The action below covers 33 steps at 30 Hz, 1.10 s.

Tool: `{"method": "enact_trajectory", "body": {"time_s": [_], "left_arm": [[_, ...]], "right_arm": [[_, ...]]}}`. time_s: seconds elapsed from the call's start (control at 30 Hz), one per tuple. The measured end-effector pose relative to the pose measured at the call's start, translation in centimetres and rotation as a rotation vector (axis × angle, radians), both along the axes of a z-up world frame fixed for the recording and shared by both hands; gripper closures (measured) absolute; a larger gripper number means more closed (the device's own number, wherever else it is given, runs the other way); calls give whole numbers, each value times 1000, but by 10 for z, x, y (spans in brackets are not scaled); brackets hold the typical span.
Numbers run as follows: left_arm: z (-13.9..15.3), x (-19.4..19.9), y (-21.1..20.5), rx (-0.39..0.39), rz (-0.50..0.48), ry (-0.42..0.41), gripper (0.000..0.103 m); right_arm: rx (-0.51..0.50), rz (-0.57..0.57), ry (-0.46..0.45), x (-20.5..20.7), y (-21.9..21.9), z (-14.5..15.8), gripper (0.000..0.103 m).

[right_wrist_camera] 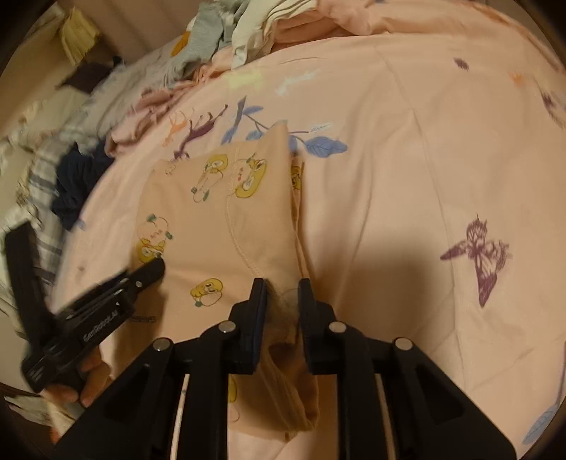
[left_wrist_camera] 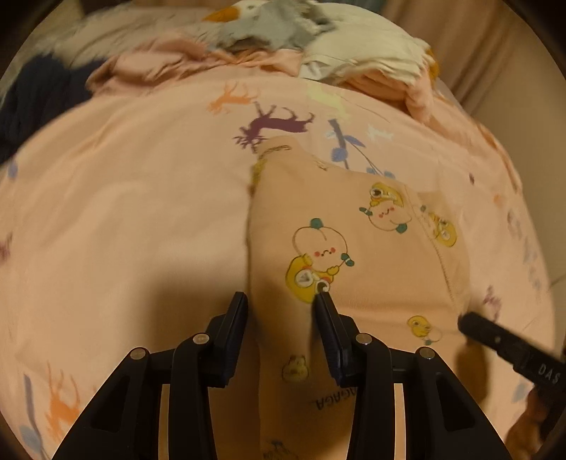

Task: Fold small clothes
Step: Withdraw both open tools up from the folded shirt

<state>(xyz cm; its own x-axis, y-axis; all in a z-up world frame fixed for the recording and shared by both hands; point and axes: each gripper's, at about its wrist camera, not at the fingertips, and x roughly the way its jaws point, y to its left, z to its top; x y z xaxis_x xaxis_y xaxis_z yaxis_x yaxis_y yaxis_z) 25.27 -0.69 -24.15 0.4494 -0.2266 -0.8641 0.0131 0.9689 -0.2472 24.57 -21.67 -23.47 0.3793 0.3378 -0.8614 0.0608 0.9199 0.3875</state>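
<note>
Left gripper (left_wrist_camera: 281,300), black plastic, pinches soft peach cartoon-print garment (left_wrist_camera: 353,247) at lower centre. Right gripper (right_wrist_camera: 282,288) clamps bunched edge of same garment. Garment lies mid-frame on smooth pink animal-print bedsheet (left_wrist_camera: 123,212). Rumpled clothes pile (left_wrist_camera: 283,32) at top.

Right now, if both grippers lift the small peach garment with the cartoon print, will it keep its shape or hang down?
The peach garment will probably sag; it bunches between the right gripper fingers. It looks thin and light, lying flat on the bedsheet. The left gripper pinches a soft ridge of it, so its folds may slip open.
</note>
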Motion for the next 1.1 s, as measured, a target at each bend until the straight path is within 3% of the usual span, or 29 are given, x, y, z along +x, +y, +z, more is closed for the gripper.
{"method": "enact_trajectory", "body": {"time_s": [0.07, 0.17, 0.23, 0.3, 0.43, 0.63, 0.9, 1.1], "left_arm": [[12, -10, 1, 3, 3, -16, 62], [18, -22, -9, 82, -25, -73, 62], [10, -26, -19, 106, -48, -47, 62], [-1, -24, -23, 107, -58, -17, 62], [-4, -29, -22, 93, -41, -23, 62], [-7, -36, -17, 59, -17, -21, 62], [-4, -44, -27, 133, -22, -33, 62], [17, -45, -26, 150, -46, -50, 62]], "right_arm": [[26, -6, -29, -8, -3, 11, 85], [0, 52, -102, -20, 9, 33, 84], [-11, 104, -123, -26, 22, 41, 84], [-58, 141, -86, -25, 35, 36, 84], [-133, 139, 87, -17, 42, 3, 88], [-163, 170, 88, -24, 45, -4, 88], [-181, 194, 98, -26, 50, -7, 86], [-164, 173, 112, -27, 48, 1, 85]]}}
